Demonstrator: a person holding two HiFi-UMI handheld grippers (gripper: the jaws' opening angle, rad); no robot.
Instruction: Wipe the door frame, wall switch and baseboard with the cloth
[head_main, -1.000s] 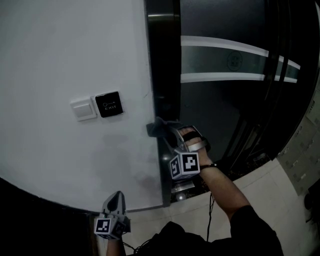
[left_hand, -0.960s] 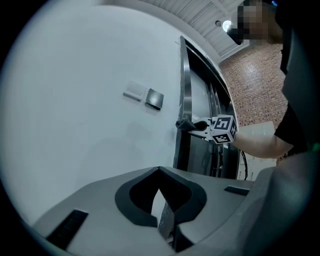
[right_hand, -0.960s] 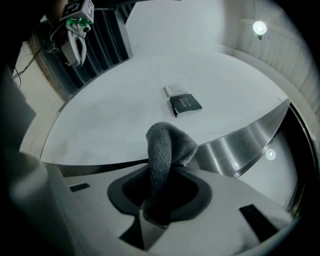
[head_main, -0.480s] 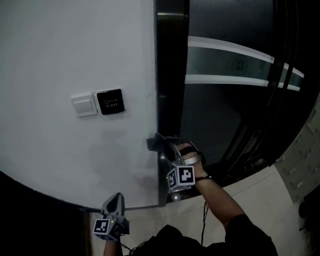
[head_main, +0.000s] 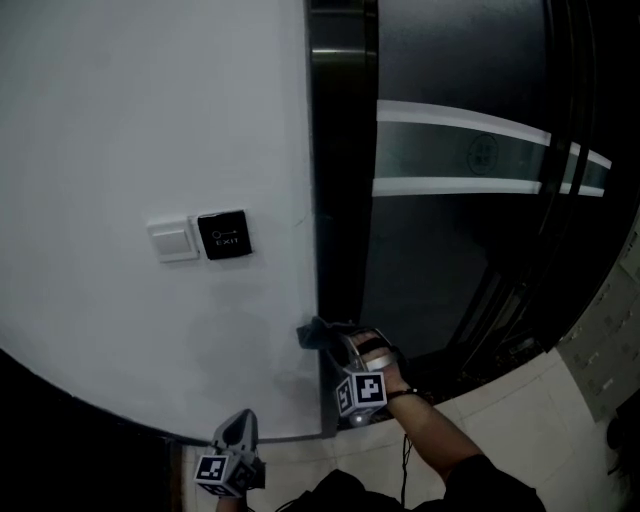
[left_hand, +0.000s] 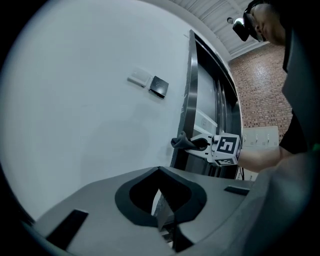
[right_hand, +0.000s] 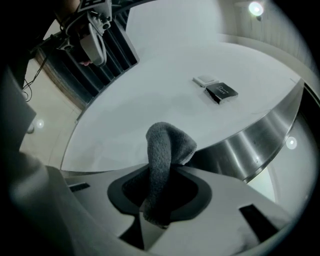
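A dark grey cloth (head_main: 314, 335) is pinched in my right gripper (head_main: 332, 343), which is shut on it. The cloth presses against the lower part of the dark metal door frame (head_main: 335, 200), where the frame meets the white wall. In the right gripper view the cloth (right_hand: 165, 155) folds up out of the jaws beside the shiny frame (right_hand: 260, 140). The white wall switch (head_main: 172, 240) and a black exit button (head_main: 224, 235) sit higher up on the wall to the left. My left gripper (head_main: 241, 424) hangs low by the dark baseboard (head_main: 90, 415), shut on nothing.
A glass door (head_main: 470, 160) with two pale stripes stands right of the frame. Pale floor tiles (head_main: 520, 400) lie at the bottom right. The left gripper view shows the right gripper (left_hand: 200, 144) with the cloth (left_hand: 181, 142) at the frame (left_hand: 190, 95).
My right gripper has slid the cloth down the door frame toward the floor. The left gripper has stayed low and shut, dropping slightly in view.
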